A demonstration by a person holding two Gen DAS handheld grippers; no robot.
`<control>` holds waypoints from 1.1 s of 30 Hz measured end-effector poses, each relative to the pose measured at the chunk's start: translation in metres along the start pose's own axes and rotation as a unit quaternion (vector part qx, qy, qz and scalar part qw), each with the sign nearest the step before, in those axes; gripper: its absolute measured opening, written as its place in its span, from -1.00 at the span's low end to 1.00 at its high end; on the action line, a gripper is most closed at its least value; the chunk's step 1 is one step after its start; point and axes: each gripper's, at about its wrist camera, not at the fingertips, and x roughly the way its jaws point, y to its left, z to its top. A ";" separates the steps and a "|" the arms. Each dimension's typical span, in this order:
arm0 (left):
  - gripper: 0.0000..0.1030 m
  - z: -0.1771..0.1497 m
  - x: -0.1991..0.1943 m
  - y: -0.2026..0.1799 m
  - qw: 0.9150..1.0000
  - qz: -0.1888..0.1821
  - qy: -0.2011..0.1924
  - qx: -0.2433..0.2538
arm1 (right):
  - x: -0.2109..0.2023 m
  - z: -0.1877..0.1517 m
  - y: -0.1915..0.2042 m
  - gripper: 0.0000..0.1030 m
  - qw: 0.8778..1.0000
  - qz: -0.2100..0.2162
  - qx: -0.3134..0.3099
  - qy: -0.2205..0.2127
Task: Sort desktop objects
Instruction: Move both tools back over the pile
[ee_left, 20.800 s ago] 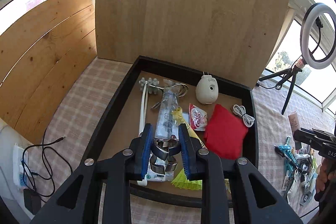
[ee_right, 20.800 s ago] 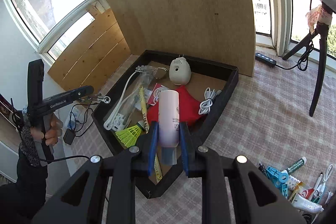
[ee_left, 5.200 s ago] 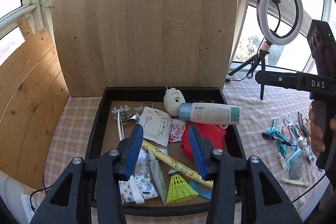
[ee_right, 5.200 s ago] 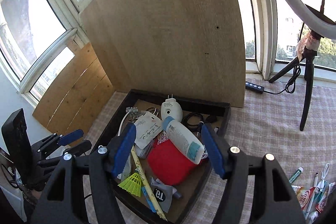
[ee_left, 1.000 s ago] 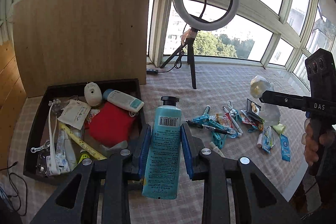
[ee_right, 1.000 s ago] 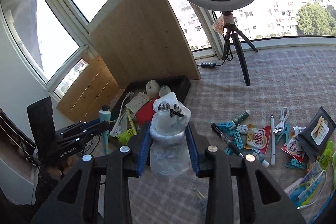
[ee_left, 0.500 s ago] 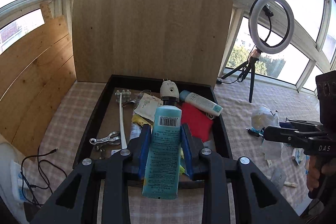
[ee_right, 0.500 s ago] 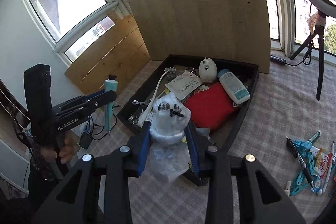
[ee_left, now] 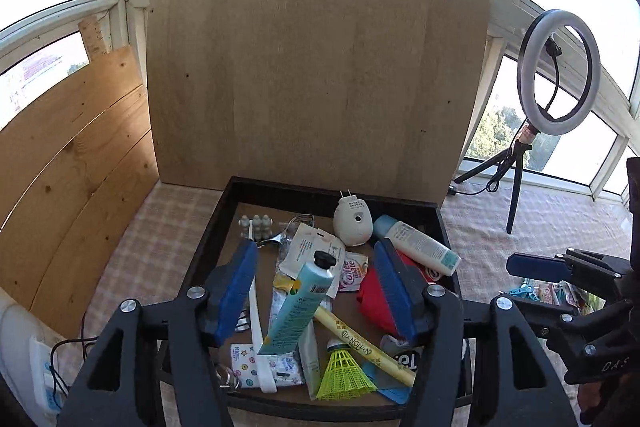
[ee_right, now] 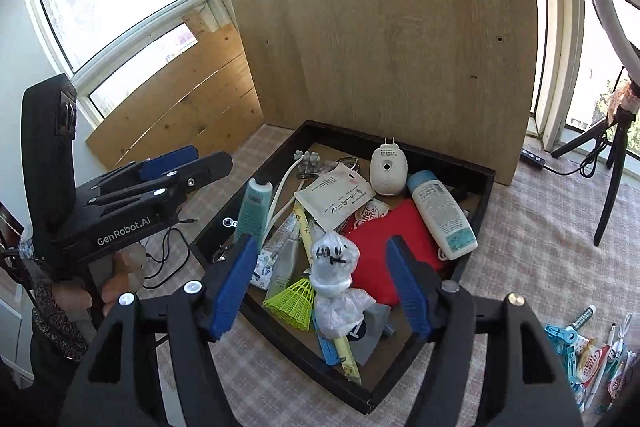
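Note:
A black tray (ee_left: 206, 251) (ee_right: 486, 193) full of small items lies under both grippers. My left gripper (ee_left: 314, 251) hangs over it, jaws opening. A teal tube (ee_left: 298, 307) with a black cap stands tilted between the blue pads, touching neither. It shows again in the right wrist view as the teal tube (ee_right: 252, 211), near the left gripper (ee_right: 184, 163). My right gripper (ee_right: 320, 243) is over the tray's near side, jaws opening. A clear plastic bag (ee_right: 334, 267) with small black pieces sits loose between its pads. The right gripper (ee_left: 532, 267) also appears beside the tray.
A tall wooden board (ee_left: 316, 75) stands behind the tray. A ring light on a tripod (ee_left: 558, 75) is at the right. Loose clips, pens and sachets (ee_right: 592, 343) lie on the checked cloth right of the tray. Cables and a socket strip (ee_left: 44, 371) sit at the left.
Both grippers have opened. The teal tube has left the left pads and the plastic bag has left the right pads, both now over the tray. Both views have moved closer to the tray.

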 end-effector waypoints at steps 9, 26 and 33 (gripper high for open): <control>0.10 -0.006 0.000 0.001 1.000 -0.003 0.007 0.002 | -0.012 -0.005 -0.031 0.28 0.999 -0.004 0.032 -0.004; 0.07 -0.039 0.025 -0.096 0.990 -0.080 0.058 0.102 | -0.088 -0.066 -0.136 0.28 0.994 -0.062 0.093 -0.015; 0.07 -0.062 0.058 -0.167 0.976 -0.136 0.123 0.119 | -0.149 -0.114 -0.217 0.27 0.981 -0.138 0.133 -0.003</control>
